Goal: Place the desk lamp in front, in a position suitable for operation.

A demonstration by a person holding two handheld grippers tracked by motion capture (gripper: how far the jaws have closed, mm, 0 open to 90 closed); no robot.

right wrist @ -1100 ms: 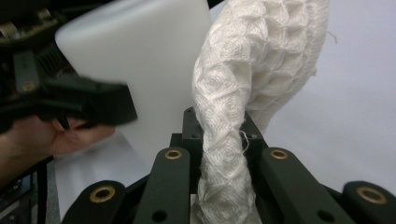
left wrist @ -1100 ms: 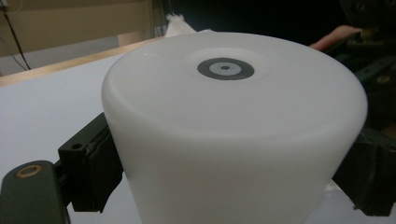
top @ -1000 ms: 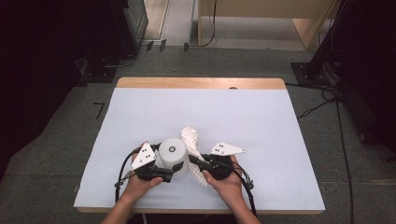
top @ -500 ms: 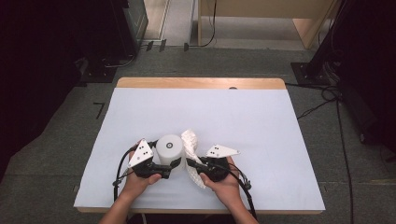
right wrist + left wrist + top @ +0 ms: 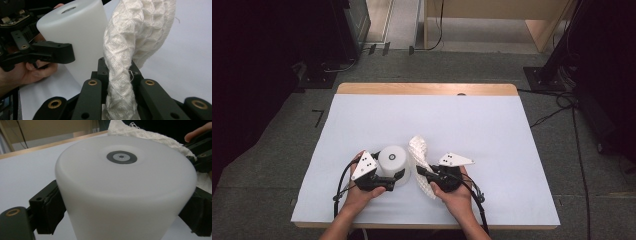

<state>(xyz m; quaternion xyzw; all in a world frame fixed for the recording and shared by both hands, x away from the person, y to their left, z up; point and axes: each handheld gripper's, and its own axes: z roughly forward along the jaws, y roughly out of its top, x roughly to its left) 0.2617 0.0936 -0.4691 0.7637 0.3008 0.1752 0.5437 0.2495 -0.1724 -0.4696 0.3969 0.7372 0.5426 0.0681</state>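
An upturned frosted white cup (image 5: 393, 159) stands on the white table cover near the front edge. My left gripper (image 5: 395, 176) is shut on its sides, and its black pads (image 5: 47, 211) press both walls of the cup (image 5: 125, 190). Just to the right, my right gripper (image 5: 422, 173) is shut on a white waffle-textured cloth (image 5: 419, 150). The cloth (image 5: 127, 50) rises twisted from between the right gripper's jaws (image 5: 118, 75) and leans against the cup (image 5: 77, 32). The left gripper (image 5: 50, 53) shows beside it.
The table (image 5: 512, 150) is covered by a white sheet with a wooden strip (image 5: 427, 89) at the far edge. Dark equipment, cables and a wooden cabinet stand on the floor beyond it.
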